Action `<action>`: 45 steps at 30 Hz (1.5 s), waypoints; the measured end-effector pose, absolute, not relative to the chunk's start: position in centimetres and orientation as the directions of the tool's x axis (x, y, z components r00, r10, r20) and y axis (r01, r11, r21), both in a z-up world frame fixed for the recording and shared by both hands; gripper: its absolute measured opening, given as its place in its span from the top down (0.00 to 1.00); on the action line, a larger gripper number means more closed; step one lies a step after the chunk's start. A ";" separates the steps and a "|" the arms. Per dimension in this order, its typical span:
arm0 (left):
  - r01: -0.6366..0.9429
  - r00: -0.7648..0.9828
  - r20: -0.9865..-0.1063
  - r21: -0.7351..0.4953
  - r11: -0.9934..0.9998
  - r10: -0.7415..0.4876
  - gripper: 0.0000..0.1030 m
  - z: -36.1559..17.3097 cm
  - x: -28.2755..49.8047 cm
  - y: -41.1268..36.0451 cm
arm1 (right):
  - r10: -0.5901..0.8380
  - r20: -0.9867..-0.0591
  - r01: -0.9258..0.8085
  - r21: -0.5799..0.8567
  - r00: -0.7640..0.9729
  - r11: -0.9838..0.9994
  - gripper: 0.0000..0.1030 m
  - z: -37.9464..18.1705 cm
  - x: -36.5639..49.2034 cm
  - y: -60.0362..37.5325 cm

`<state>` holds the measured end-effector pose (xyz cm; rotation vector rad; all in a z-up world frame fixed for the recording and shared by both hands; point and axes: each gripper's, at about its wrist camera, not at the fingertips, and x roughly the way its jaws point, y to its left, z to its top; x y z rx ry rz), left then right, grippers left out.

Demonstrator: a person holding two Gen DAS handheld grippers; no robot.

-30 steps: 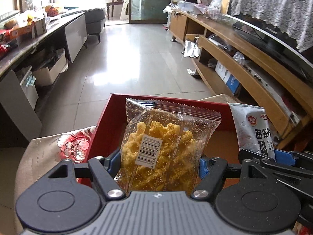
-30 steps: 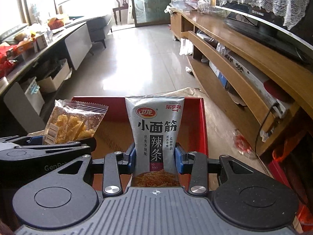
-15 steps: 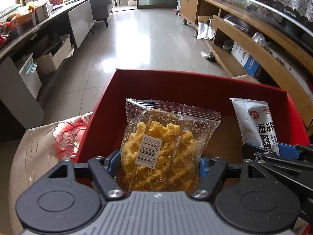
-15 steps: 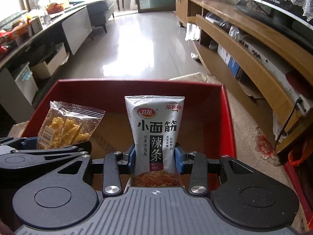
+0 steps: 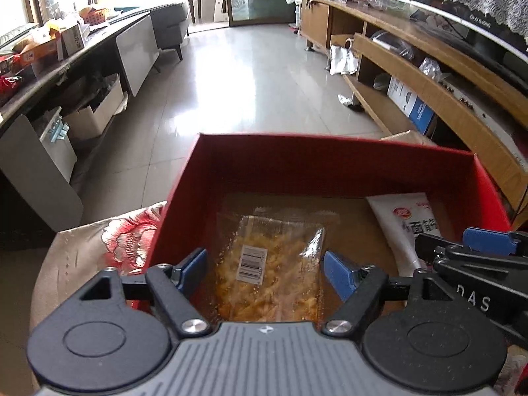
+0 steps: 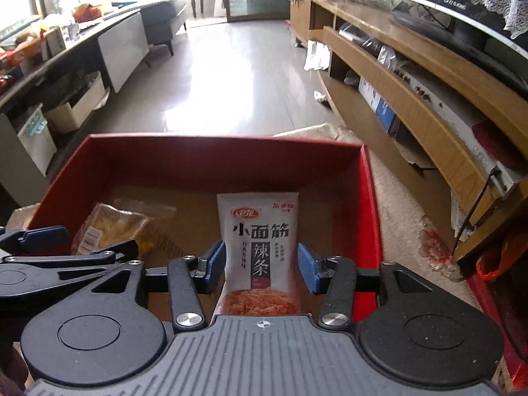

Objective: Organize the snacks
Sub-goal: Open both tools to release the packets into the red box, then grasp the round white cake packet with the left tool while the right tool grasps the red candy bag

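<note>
A red box (image 5: 330, 142) with a brown cardboard floor lies right below both grippers. On its floor rests a clear packet of yellow snacks (image 5: 270, 264). It sits between the blue pads of my left gripper (image 5: 265, 267), whose jaws are opening and stand clear of it. In the right wrist view a white packet with dark lettering (image 6: 259, 241) stands on the floor of the box (image 6: 231, 138). My right gripper (image 6: 260, 267) is opening around it, with small gaps at both pads. The yellow packet (image 6: 109, 227) and the left gripper (image 6: 49, 241) show at the left there.
The box sits on a cloth with red flowers (image 5: 122, 241). A long wooden shelf unit (image 5: 429, 76) runs along the right, a grey counter with clutter (image 5: 66, 66) along the left, shiny floor between. Another red edge (image 6: 488, 283) lies at the lower right.
Both packets were gripped and held up; now both pairs of jaws have spread. The yellow packet has dropped flat onto the box floor and the white packet has slid lower.
</note>
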<state>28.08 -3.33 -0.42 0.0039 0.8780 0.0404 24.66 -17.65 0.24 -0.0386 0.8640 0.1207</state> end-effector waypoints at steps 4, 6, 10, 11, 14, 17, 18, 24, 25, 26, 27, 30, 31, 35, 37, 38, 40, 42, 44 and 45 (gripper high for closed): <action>-0.035 0.650 -0.760 -0.007 0.999 0.017 0.23 0.8 27.0 -3.0 | 0.087 -0.743 -0.115 0.014 0.664 0.993 0.41 1.5 23.9 -18.0; -0.032 0.655 -0.755 -0.019 0.999 0.006 0.23 1.3 26.3 -3.0 | 0.084 -0.736 -0.116 0.007 0.672 0.993 0.40 2.1 23.1 -18.0; -0.018 0.661 -0.750 -0.033 0.999 -0.013 0.23 2.1 24.6 -3.1 | 0.077 -0.729 -0.108 0.004 0.680 0.994 0.39 3.0 21.8 -18.4; -0.014 0.661 -0.750 -0.036 0.999 -0.018 0.23 2.2 24.2 -3.1 | 0.077 -0.729 -0.106 0.005 0.680 0.994 0.39 3.2 21.3 -18.5; -0.003 0.662 -0.749 -0.038 0.999 -0.026 0.22 2.6 22.9 -3.2 | 0.070 -0.731 -0.099 0.003 0.679 0.995 0.37 3.3 20.1 -18.8; 0.004 0.662 -0.748 -0.040 0.999 -0.033 0.22 2.8 21.7 -3.2 | 0.065 -0.739 -0.091 0.006 0.671 0.996 0.36 3.2 18.9 -19.3; 0.005 0.661 -0.750 -0.044 0.999 -0.036 0.22 2.7 21.3 -3.1 | 0.063 -0.740 -0.089 0.005 0.669 0.996 0.36 3.2 18.5 -19.4; 0.012 0.640 -0.766 -0.066 0.998 -0.058 0.22 2.4 19.2 -2.8 | 0.060 -0.763 -0.066 0.023 0.643 0.998 0.34 2.6 15.9 -20.5; 0.015 0.635 -0.769 -0.073 0.997 -0.066 0.22 2.3 18.9 -2.8 | 0.064 -0.769 -0.066 0.028 0.637 0.997 0.34 2.5 15.6 -20.6; 0.018 0.631 -0.773 -0.078 0.997 -0.072 0.22 2.3 18.6 -2.8 | 0.063 -0.772 -0.064 0.029 0.632 0.998 0.33 2.4 15.3 -20.7; 0.020 0.627 -0.776 -0.083 0.996 -0.077 0.22 2.2 18.2 -2.9 | 0.059 -0.778 -0.061 0.027 0.626 0.998 0.33 2.2 15.0 -20.9; 0.027 0.614 -0.783 -0.100 0.995 -0.095 0.22 2.1 17.2 -2.9 | 0.059 -0.797 -0.050 0.037 0.601 0.998 0.33 1.5 14.3 -21.1; 0.028 0.611 -0.785 -0.103 0.994 -0.099 0.22 2.1 16.9 -2.8 | 0.068 -0.805 -0.049 0.048 0.589 0.998 0.33 1.2 14.2 -21.1; 0.030 0.600 -0.793 -0.110 0.993 -0.106 0.22 2.0 15.9 -2.4 | 0.091 -0.820 -0.054 0.073 0.566 0.996 0.32 0.6 14.0 -20.9; 0.028 0.600 -0.793 -0.115 0.993 -0.109 0.22 2.1 15.7 -2.0 | 0.104 -0.827 -0.066 0.081 0.552 0.995 0.30 0.3 14.2 -20.5; 0.025 0.600 -0.793 -0.115 0.993 -0.107 0.21 2.1 15.6 -1.7 | 0.105 -0.832 -0.072 0.079 0.545 0.994 0.29 0.0 14.4 -20.3; 0.015 0.599 -0.795 -0.114 0.993 -0.100 0.21 2.1 15.6 -1.1 | 0.100 -0.838 -0.080 0.068 0.536 0.994 0.29 -0.4 14.6 -19.9; 0.000 0.594 -0.798 -0.126 0.992 -0.102 0.21 2.1 15.7 -0.4 | 0.105 -0.848 -0.086 0.070 0.520 0.994 0.28 -0.9 15.0 -19.6; -0.009 0.584 -0.803 -0.154 0.988 -0.120 0.21 2.1 15.8 0.4 | 0.107 -0.855 -0.089 0.072 0.507 0.993 0.27 -1.3 15.3 -19.5; -0.012 0.582 -0.804 -0.161 0.987 -0.124 0.21 2.1 15.8 0.7 | 0.110 -0.858 -0.091 0.074 0.501 0.993 0.26 -1.5 15.5 -19.4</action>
